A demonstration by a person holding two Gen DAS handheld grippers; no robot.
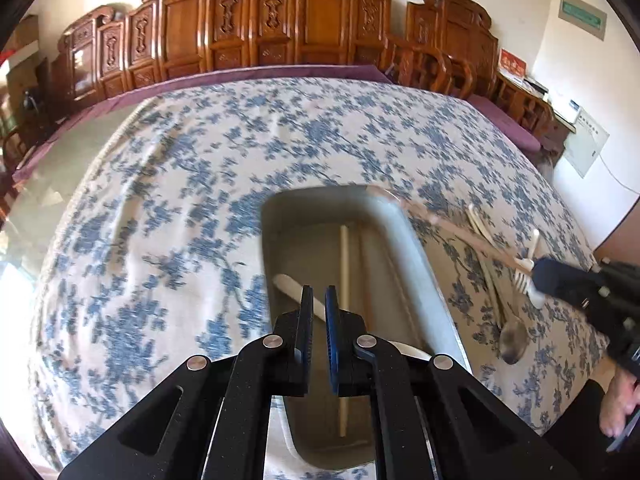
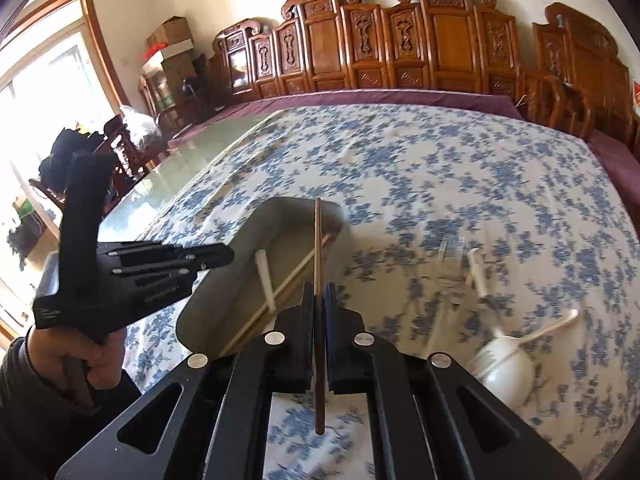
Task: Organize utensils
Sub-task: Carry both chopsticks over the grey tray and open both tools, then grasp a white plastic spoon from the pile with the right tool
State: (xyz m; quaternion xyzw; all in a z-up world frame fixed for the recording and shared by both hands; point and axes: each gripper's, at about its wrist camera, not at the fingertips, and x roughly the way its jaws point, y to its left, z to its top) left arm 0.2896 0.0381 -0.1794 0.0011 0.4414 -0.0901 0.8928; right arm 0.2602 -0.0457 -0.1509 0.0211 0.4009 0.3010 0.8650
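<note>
A grey tray (image 1: 416,248) lies on the floral tablecloth; it also shows in the right wrist view (image 2: 224,264). Inside it lie a pale chopstick (image 1: 343,280) and a white spoon (image 1: 292,284). My left gripper (image 1: 319,300) hovers over the tray, jaws nearly closed with a narrow gap, holding nothing. My right gripper (image 2: 319,292) is shut on a brown chopstick (image 2: 317,240) and holds it above the tray's right edge. In the left wrist view the right gripper (image 1: 560,276) holds that chopstick (image 1: 460,232) to the tray's right.
White spoons (image 2: 504,364) and a white fork (image 2: 478,268) lie on the cloth right of the tray. A metal spoon (image 1: 512,340) and more utensils (image 1: 480,224) lie there too. Carved wooden chairs (image 1: 280,24) line the table's far side.
</note>
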